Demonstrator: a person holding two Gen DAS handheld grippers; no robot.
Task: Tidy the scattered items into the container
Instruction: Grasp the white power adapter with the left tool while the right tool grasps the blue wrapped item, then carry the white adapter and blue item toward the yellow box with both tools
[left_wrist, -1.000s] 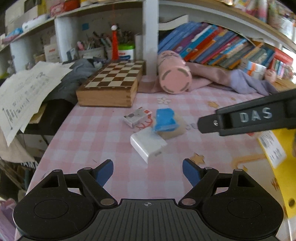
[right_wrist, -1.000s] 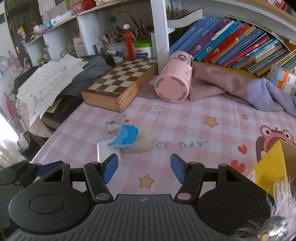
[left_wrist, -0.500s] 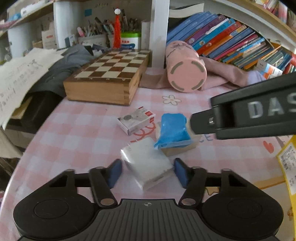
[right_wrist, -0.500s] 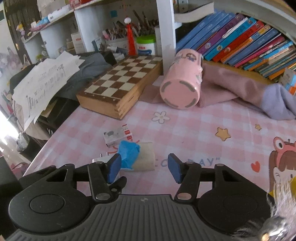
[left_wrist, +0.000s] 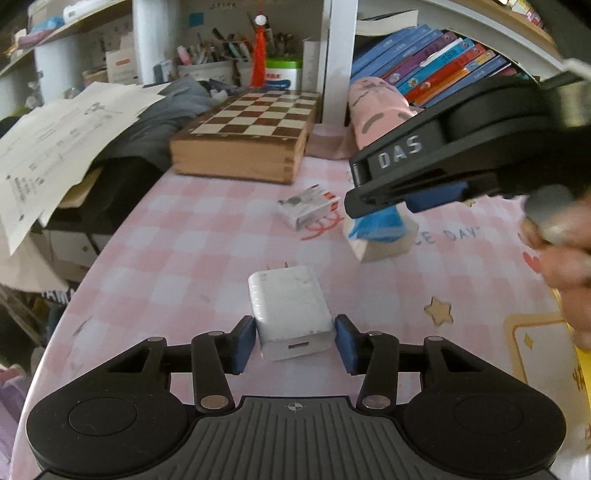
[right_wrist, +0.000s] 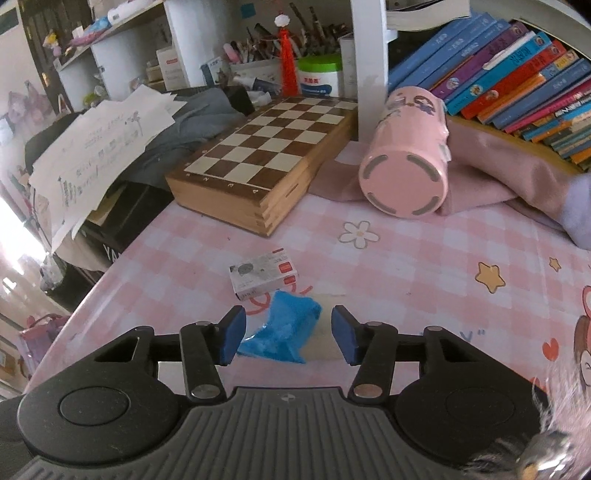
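Note:
A white charger (left_wrist: 291, 306) lies on the pink checked tablecloth, between the blue pads of my left gripper (left_wrist: 295, 339). The jaws are closing and both pads meet its sides. A crumpled blue wrapper (right_wrist: 288, 328) lies on a beige block (right_wrist: 327, 343). My right gripper (right_wrist: 288, 334) hangs over them with its jaws closing; the wrapper sits between the pads with a gap on each side. From the left wrist view the right gripper (left_wrist: 406, 192) shows side-on above the wrapper (left_wrist: 380, 225). A small white and red box (right_wrist: 264, 273) lies just beyond.
A wooden chessboard box (right_wrist: 266, 155) and a pink cup (right_wrist: 406, 173) on its side lie at the back, on a pink cloth. Loose papers (right_wrist: 99, 147) overhang the table's left edge. A yellow box edge (left_wrist: 585, 376) shows at far right, under a hand (left_wrist: 565, 258).
Both grippers moved forward and down while narrowing. The left one now has the charger between its pads; the right one came over the blue wrapper.

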